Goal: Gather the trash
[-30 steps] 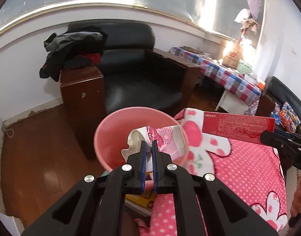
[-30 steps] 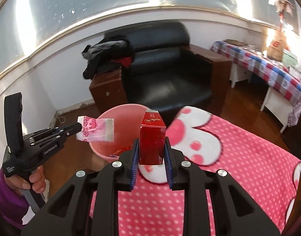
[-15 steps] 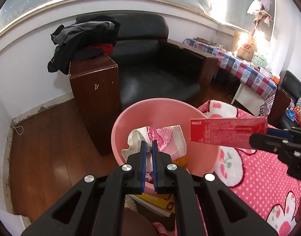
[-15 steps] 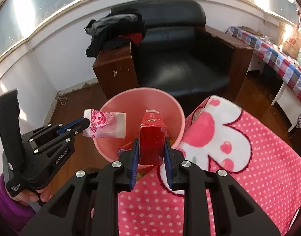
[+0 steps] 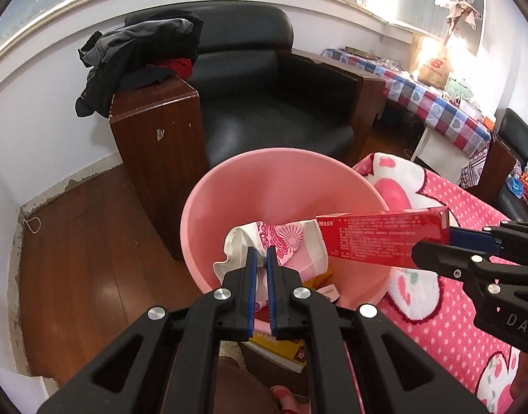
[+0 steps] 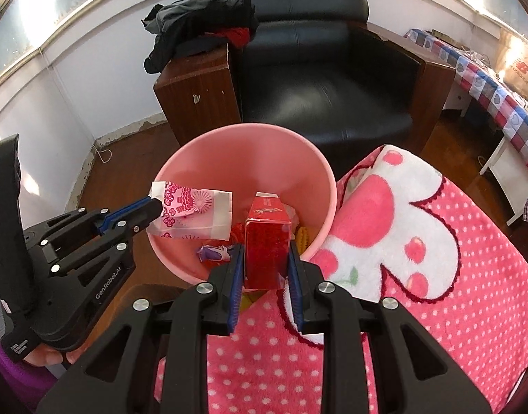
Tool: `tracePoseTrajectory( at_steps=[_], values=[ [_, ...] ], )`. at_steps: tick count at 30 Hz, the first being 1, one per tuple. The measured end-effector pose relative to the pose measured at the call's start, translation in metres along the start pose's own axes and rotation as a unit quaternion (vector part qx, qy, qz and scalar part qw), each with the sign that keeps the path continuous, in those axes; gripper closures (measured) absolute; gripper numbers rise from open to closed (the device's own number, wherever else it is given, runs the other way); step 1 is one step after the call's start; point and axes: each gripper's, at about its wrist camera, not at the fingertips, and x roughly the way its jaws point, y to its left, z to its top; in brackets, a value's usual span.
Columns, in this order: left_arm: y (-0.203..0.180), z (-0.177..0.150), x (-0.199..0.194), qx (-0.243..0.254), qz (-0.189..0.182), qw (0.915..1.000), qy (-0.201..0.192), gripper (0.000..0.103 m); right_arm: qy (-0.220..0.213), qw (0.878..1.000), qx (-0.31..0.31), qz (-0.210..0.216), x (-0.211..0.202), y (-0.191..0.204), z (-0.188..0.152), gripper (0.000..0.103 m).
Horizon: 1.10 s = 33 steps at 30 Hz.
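Because both pieces of trash must fall into the pink bin, each gripper holds its item above the opening. The left gripper is clenched on a pink patterned wrapper, reaching in from the left. The right gripper grasps a red box, pointing forward over the near rim, beside the pink blanket.

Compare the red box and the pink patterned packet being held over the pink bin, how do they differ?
The red box is a stiff, long, plain red carton; the pink patterned packet is a soft, flat, crinkled wrapper, white with pink flower prints. The right claw grips the box across its width, while the left claw pinches the packet thinly at one end. Both are clamped shut and held above the open pink bin, not yet released.
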Motion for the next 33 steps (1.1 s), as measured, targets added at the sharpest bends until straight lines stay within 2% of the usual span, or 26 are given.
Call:
tracePoseTrajectory(
  at_steps=[17,21,23,28,33],
  values=[
    [0.005,-0.004,0.006,-0.018,0.004,0.9997,0.014,0.096,0.001,1.000,-0.007,0.001,0.005,0.002,0.000,0.078],
    [0.010,-0.004,0.003,-0.032,0.001,0.9994,0.014,0.087,-0.002,1.000,-0.004,0.010,0.004,0.001,0.001,0.078],
    [0.012,-0.005,0.001,-0.038,-0.002,0.9992,0.012,0.078,-0.006,1.000,-0.004,0.012,0.002,0.001,0.001,0.078],
    [0.013,-0.006,-0.008,-0.045,-0.006,0.9990,0.002,0.064,-0.019,1.000,-0.005,0.016,-0.004,0.001,0.000,0.078],
    [0.012,-0.007,-0.018,-0.050,-0.011,0.9987,-0.007,0.061,-0.035,0.999,-0.007,0.016,-0.012,0.001,-0.001,0.078]
  ],
)
